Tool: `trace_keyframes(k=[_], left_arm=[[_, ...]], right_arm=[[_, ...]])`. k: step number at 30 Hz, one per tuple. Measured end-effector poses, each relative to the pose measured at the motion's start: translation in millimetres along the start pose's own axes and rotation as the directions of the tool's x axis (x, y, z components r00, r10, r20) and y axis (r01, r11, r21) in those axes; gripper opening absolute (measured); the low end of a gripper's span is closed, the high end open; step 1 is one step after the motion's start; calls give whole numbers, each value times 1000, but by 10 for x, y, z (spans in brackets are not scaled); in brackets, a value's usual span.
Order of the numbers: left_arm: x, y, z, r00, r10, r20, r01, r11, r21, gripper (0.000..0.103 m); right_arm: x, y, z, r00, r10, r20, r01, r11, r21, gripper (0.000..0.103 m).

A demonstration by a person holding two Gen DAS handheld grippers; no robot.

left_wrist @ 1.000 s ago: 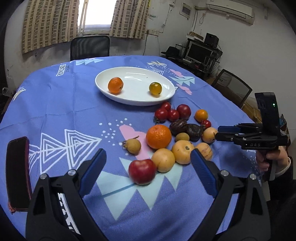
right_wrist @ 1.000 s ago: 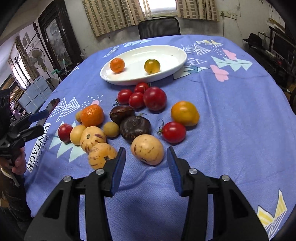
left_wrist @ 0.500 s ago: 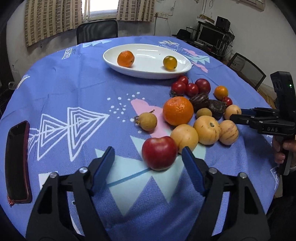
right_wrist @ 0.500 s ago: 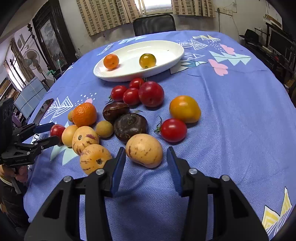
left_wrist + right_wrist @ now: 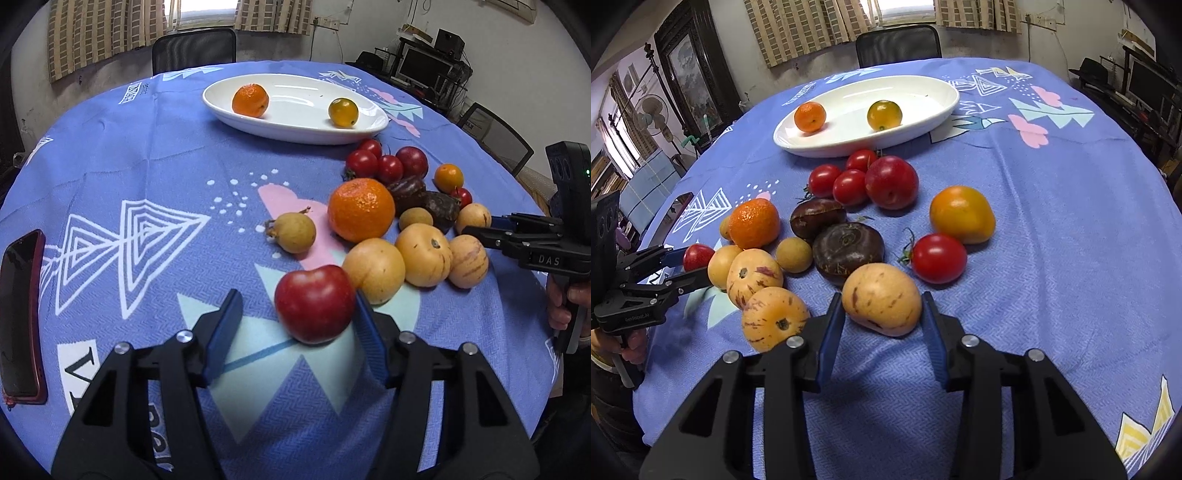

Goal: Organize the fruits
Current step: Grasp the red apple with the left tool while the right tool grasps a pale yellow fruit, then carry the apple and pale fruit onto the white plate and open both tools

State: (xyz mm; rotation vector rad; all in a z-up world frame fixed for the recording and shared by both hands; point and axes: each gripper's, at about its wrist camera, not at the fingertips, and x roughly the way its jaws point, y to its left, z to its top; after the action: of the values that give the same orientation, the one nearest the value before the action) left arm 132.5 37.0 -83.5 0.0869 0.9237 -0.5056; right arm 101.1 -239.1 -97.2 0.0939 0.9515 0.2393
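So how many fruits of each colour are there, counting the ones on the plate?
Red: 6
Orange: 3
Yellow or tan: 7
Dark brown: 2
Total: 18

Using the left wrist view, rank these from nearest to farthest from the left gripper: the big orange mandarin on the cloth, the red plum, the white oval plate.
1. red plum, between the left gripper fingers.
2. big orange mandarin, ahead and to the right, mid-table.
3. white oval plate, farthest, at the far end of the cloth.
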Motion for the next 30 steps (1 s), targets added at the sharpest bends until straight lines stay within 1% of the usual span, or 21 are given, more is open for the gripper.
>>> trace_keyframes(k=[1,3,4,10,17,22,25,30], left_arm=[[0,-4,1,1000,1,3,-1,1000,2,58],[-6,-14,5,1000,-17,6,17,1000,5,49],[-13,-14,-5,1000,-29,8,29,1000,3,42],[-16,-31,-7,999,-30,12,30,1000,3,42],[-67,53,20,999,-31,35,32,998,-47,41],[-173,44,80,997,-37,70,41,997,-67,41],[-222,10,139,996,-36,82,42,997,-72,41],[-311,-81,395,993,-29,112,35,998,-61,41]], right_arm=[[-4,2,-4,1000,-1,0,1,1000,-2,41],[-17,8,-16,1000,0,-1,0,1000,-3,41],[-22,8,-21,1000,1,0,-1,1000,-1,41],[-110,16,-19,1000,7,17,-7,1000,-2,41],[-286,51,63,999,26,44,-25,999,-24,41],[-416,92,222,996,41,83,-38,998,-46,41],[-460,118,392,993,46,113,-39,997,-63,41],[-476,165,699,986,41,163,-27,996,-91,41]])
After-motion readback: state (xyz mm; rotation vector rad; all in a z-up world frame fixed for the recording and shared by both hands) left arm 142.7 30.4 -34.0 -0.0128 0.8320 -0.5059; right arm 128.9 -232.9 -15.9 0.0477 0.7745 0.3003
